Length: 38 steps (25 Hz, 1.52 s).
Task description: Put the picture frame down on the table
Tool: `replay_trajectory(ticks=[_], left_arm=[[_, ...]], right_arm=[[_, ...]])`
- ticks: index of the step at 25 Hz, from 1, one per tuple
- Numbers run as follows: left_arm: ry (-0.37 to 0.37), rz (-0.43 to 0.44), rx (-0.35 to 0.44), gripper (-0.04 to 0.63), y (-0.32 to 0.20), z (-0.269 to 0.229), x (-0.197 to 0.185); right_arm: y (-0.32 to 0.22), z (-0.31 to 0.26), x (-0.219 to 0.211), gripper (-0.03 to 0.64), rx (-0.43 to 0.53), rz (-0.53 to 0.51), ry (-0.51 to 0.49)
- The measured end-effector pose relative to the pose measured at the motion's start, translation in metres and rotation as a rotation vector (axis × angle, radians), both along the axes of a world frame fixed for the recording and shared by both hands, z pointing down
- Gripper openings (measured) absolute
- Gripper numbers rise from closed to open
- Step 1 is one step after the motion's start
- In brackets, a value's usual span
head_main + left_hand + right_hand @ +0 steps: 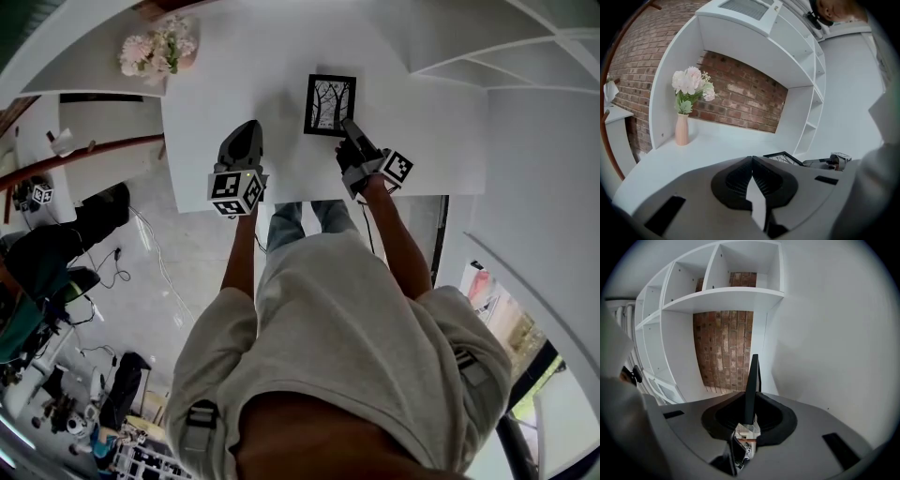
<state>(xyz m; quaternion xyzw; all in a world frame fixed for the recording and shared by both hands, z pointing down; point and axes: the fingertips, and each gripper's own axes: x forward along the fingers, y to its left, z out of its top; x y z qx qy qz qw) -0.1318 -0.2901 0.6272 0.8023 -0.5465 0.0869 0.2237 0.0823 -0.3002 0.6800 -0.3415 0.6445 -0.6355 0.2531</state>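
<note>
Over the white table (441, 122), right gripper (348, 128) clamps the picture frame (329, 104); left gripper (247, 129) clenched, empty.

A home-style room staged in a lab: ahead of the left tongs (751, 161), a white counter (717, 145), red brick wall (745, 101), white built-in shelves (813, 79) and pink vase of pale flowers (682, 129); behind them, black cables (111, 274) strewn over grey floor (192, 281).

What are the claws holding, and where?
The right claw pinches the picture frame by its edge, near a corner. The left claw is shut, empty.
</note>
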Motion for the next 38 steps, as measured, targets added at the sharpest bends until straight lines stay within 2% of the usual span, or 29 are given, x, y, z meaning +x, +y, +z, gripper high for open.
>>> replay_trajectory(ticks=[3, 8, 13, 19, 28, 38], left_arm=[[-0.002, -0.001, -0.013, 0.015, 0.002, 0.004, 0.004], [0.008, -0.011, -0.027, 0.015, 0.008, 0.012, -0.016], [0.013, -0.005, -0.018, 0.015, 0.013, 0.002, 0.01], [0.025, -0.011, -0.033, 0.015, 0.011, 0.015, -0.017], [0.034, -0.035, -0.026, 0.015, 0.008, 0.013, -0.031], [0.046, -0.033, -0.042, 0.015, 0.015, 0.018, -0.026]], right_arm=[[-0.001, 0.004, 0.002, 0.086, -0.012, -0.004, -0.003], [-0.005, 0.012, -0.021, 0.086, -0.021, -0.014, 0.009], [-0.014, 0.016, -0.008, 0.086, -0.028, -0.01, 0.021], [-0.039, 0.029, -0.05, 0.086, -0.045, -0.017, 0.019], [-0.071, 0.035, -0.07, 0.086, -0.048, -0.01, 0.014], [-0.081, 0.035, -0.075, 0.087, -0.035, -0.008, 0.04]])
